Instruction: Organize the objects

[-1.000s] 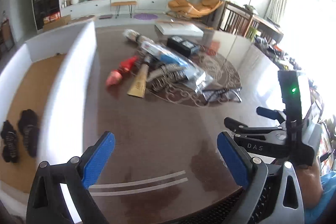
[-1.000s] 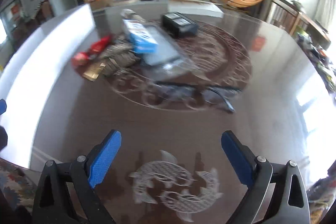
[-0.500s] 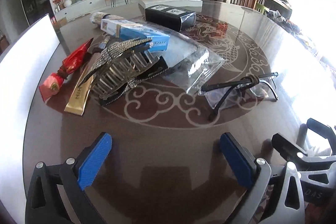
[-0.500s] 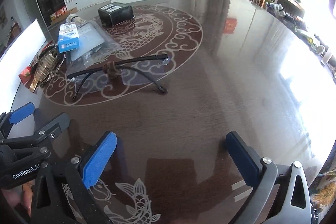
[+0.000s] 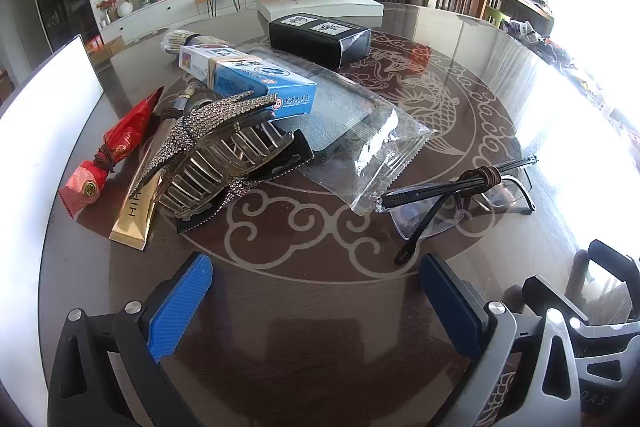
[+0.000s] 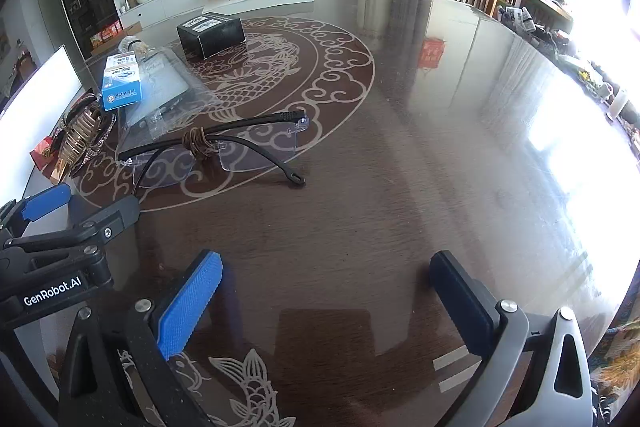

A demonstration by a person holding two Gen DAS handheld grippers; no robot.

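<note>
Left gripper (image 5: 316,301): we see its blue pads spread wide at the bottom of the left wrist view, with nothing between them, above bare table (image 5: 320,347).
Right gripper (image 6: 324,301): we find its jaws just as wide apart at the bottom of the right wrist view, holding nothing.
Glasses (image 5: 460,195): folded, with a brown cord wound around the arms, at right of centre in the left view; in the right view they lie left of centre (image 6: 216,147).
Hair claw (image 5: 216,155): rhinestone-covered, left of centre in the left view, resting on a gold tube (image 5: 136,211).
Red packet (image 5: 108,155): at the left edge, just beside the tube.
Blue box (image 5: 248,79): above the claw, lying on a clear plastic bag (image 5: 360,135).
Black box (image 5: 320,39): upper centre, behind the bag.
White box (image 5: 320,3): behind the black box, at the top.
</note>
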